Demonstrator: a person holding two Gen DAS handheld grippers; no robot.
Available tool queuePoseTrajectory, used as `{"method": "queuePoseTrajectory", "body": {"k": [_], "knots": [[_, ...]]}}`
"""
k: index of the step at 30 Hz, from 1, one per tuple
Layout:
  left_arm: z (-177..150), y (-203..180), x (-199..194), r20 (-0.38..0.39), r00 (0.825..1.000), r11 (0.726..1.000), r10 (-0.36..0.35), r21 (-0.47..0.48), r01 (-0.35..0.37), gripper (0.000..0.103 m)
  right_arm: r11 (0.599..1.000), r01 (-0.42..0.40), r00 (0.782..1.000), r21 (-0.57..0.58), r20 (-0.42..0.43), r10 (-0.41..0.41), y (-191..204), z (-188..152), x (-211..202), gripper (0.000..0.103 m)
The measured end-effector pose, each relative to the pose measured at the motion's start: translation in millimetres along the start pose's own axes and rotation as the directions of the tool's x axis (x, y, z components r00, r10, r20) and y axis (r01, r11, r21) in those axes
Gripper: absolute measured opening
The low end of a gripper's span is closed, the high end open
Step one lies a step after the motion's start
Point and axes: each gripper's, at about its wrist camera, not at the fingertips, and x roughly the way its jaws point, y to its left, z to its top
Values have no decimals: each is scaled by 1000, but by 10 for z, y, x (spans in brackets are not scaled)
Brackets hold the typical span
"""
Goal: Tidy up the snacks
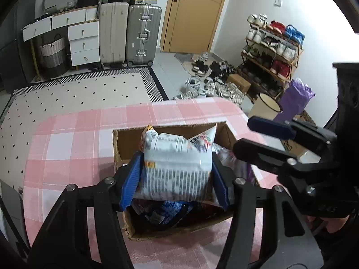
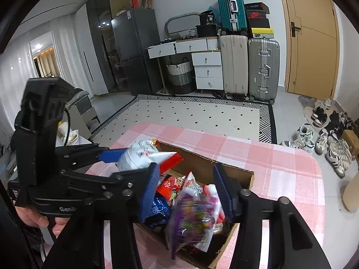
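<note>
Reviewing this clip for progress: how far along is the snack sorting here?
Done: several packets already lie in the cardboard box. In hand: the left gripper grips a white snack bag over the box; a purple candy bag sits between the right gripper's blue pads. Left: no loose snacks show on the pink checked tablecloth.

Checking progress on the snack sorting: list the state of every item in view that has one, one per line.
Left gripper: jaws around the white snack bag, over the box.
Right gripper: pads apart, purple candy bag between them, blurred.
Cardboard box: open, holding several snack packs, on the pink checked table.
Door: closed.
Top drawers: pulled partly out.
</note>
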Motion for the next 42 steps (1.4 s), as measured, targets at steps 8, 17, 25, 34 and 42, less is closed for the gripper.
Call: {"method": "queuePoseTrajectory", "body": {"k": [8, 17, 25, 34, 42], "knots": [[-43, 0, -115, 40, 999, 1000, 30, -3, -30, 79, 1000, 14, 998, 1, 62, -14, -2, -12, -275, 65], [-229, -30, -486, 80, 995, 998, 55, 9, -56, 79, 1000, 29, 994, -12, 103, -28, 107, -59, -647, 70], [-416, -253, -1026, 143, 987, 996, 80, 31, -85, 81, 999, 33, 987, -17, 157, -30, 315, -195, -1073, 78], [-730, -440, -1734, 224, 971, 996, 83, 19, -89, 87, 998, 38, 973, -49, 228, -26, 637, -427, -1574, 90], [-1091, -628, -2285, 318, 942, 993, 105, 18, -116, 102, 995, 42, 964, -88, 264, -17, 864, -772, -1900, 98]]}}
